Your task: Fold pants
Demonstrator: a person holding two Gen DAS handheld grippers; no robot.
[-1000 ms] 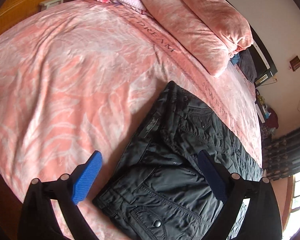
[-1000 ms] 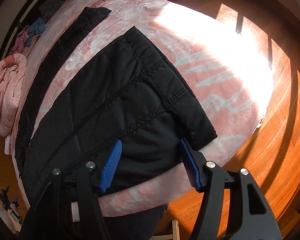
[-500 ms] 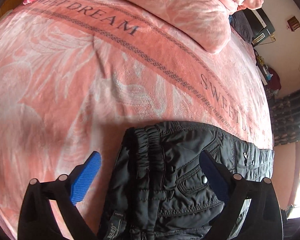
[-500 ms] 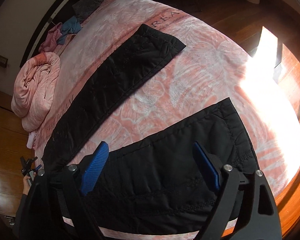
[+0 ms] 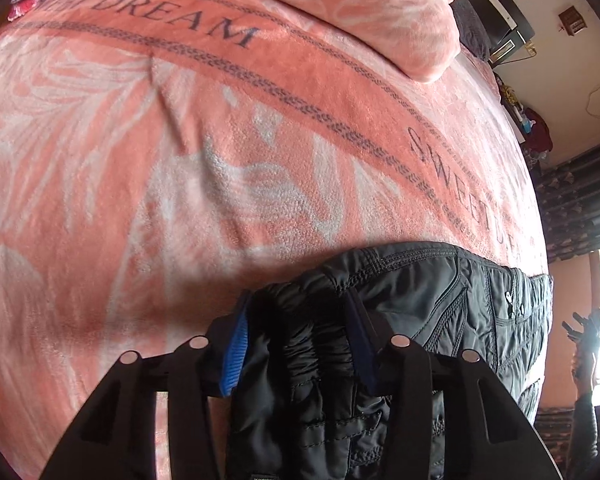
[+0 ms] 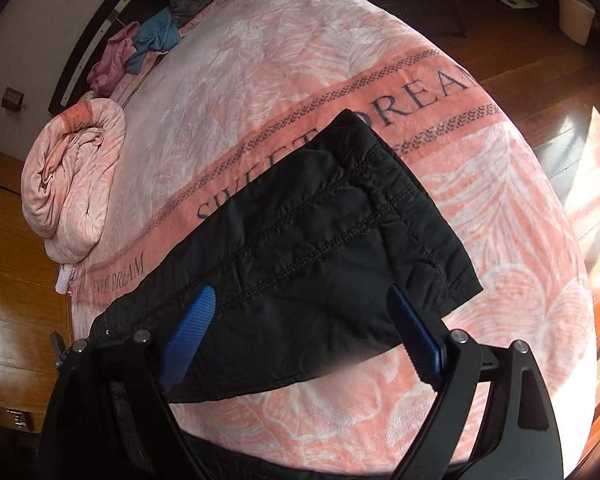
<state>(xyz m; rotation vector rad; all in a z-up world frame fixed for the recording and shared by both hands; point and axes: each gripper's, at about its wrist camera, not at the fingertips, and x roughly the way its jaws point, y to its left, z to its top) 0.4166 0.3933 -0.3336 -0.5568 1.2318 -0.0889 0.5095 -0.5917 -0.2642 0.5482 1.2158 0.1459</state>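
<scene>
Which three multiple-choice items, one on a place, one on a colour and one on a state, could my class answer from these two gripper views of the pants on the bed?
1. Where do the pants lie?
A. on the floor
B. on the pink blanket
C. on a chair

2. What colour are the gripper pads?
A. blue
B. red
C. green

3. How is the left gripper?
A. open above the blanket
B. out of view
C. shut on the waistband

Answers:
1 B, the black cloth is spread over the lettered blanket.
2 A, blue ribbed pads show in both views.
3 C, gathered cloth is pinched between its pads, while the right gripper is open.
</scene>
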